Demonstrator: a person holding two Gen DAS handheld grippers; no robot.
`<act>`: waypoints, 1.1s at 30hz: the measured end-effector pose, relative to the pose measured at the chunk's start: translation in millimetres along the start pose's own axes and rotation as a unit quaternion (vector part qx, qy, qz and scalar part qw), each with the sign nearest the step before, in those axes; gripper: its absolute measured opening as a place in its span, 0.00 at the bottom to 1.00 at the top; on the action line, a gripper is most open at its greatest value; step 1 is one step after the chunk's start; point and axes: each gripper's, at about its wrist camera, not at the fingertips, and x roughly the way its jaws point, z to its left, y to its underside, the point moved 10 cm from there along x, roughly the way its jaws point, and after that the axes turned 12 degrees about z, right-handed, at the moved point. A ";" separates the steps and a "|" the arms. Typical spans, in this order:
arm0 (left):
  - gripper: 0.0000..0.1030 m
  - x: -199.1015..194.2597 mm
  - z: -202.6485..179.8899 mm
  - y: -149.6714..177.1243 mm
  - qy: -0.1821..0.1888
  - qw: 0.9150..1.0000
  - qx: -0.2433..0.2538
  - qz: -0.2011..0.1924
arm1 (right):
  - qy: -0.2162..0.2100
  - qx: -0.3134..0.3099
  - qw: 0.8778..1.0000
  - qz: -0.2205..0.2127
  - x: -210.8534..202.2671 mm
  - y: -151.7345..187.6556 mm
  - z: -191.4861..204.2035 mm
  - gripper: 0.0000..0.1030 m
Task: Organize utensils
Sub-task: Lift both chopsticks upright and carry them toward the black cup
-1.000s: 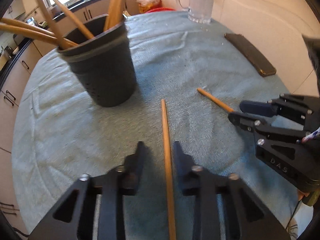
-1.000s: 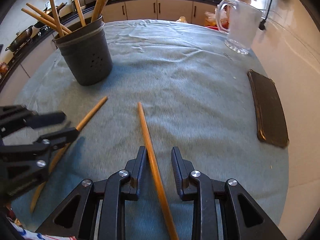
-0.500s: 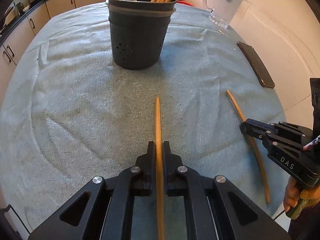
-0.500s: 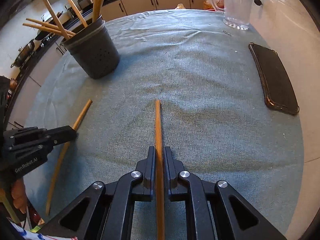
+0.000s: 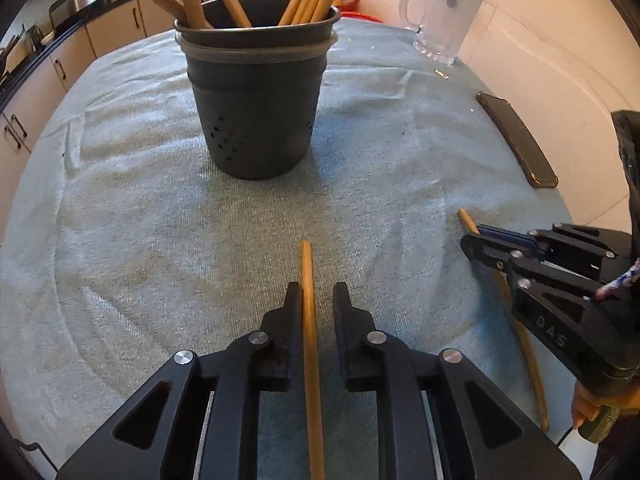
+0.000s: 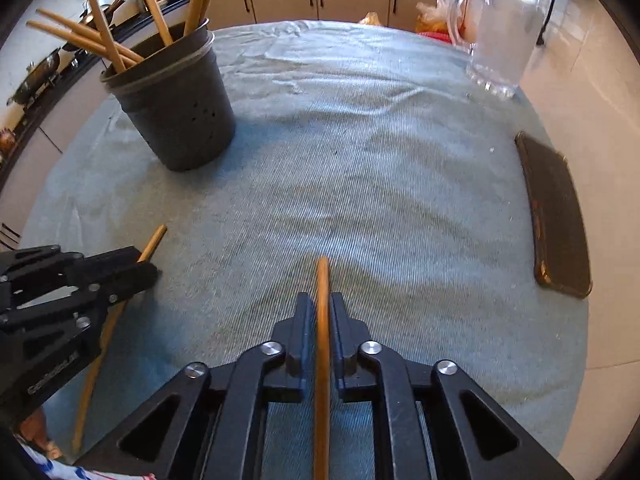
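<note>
I see a ribbed teal cloth (image 5: 140,240) over the round kitchen table. My left gripper (image 5: 316,300) is opening around one wooden chopstick (image 5: 308,320), touching only one pad; my right gripper (image 6: 320,312) clamps another chopstick (image 6: 322,340) near the perforated dark holder (image 6: 176,112).

On the cloth-covered tabletop (image 6: 400,184), a utensil holder (image 6: 176,112) full of sticks stands at the far left. A glass mug (image 6: 500,40) sits far right, a phone (image 6: 556,216) nearer along the right edge. Two chopsticks (image 6: 322,340) lie nearest, side by side, well apart.
</note>
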 end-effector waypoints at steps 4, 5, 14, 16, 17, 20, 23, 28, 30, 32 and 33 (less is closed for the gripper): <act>0.05 -13.4 6.6 0.8 0.018 1.000 -0.012 -0.018 | -0.015 0.015 1.000 -0.022 -4.5 -4.7 -0.1 0.06; 0.05 -18.0 5.0 -3.9 0.018 0.999 -0.015 -0.030 | -0.017 0.020 0.999 -0.033 -10.3 -5.6 -2.4 0.05; 0.05 -115.7 12.7 3.5 0.033 0.988 -0.021 -0.152 | -0.020 0.024 0.987 -0.157 -101.3 -1.1 7.8 0.06; 0.05 -133.6 13.5 8.1 0.033 0.984 -0.021 -0.175 | -0.019 0.025 0.982 -0.185 -123.8 4.3 12.6 0.06; 0.05 -143.5 14.0 11.4 0.033 0.982 -0.021 -0.186 | -0.018 0.025 0.981 -0.193 -129.7 5.5 14.6 0.06; 0.05 -165.4 13.8 25.6 0.025 0.976 -0.016 -0.214 | -0.023 0.025 0.975 -0.221 -155.7 15.6 23.3 0.06; 0.05 -177.3 9.4 37.5 0.012 0.972 -0.007 -0.234 | -0.027 0.026 0.970 -0.241 -172.5 23.1 32.1 0.06; 0.06 -193.7 2.9 54.4 -0.003 0.967 0.002 -0.257 | -0.022 0.023 0.965 -0.260 -191.6 38.4 43.2 0.06; 0.06 -199.9 1.5 60.9 -0.005 0.965 0.005 -0.262 | -0.023 0.023 0.964 -0.264 -196.0 43.6 44.1 0.06; 0.06 -202.7 1.5 64.9 -0.007 0.964 0.004 -0.264 | -0.023 0.023 0.963 -0.269 -201.2 48.1 46.2 0.06; 0.06 -203.6 1.9 67.1 -0.008 0.964 0.003 -0.265 | -0.023 0.023 0.962 -0.270 -203.6 50.5 46.9 0.06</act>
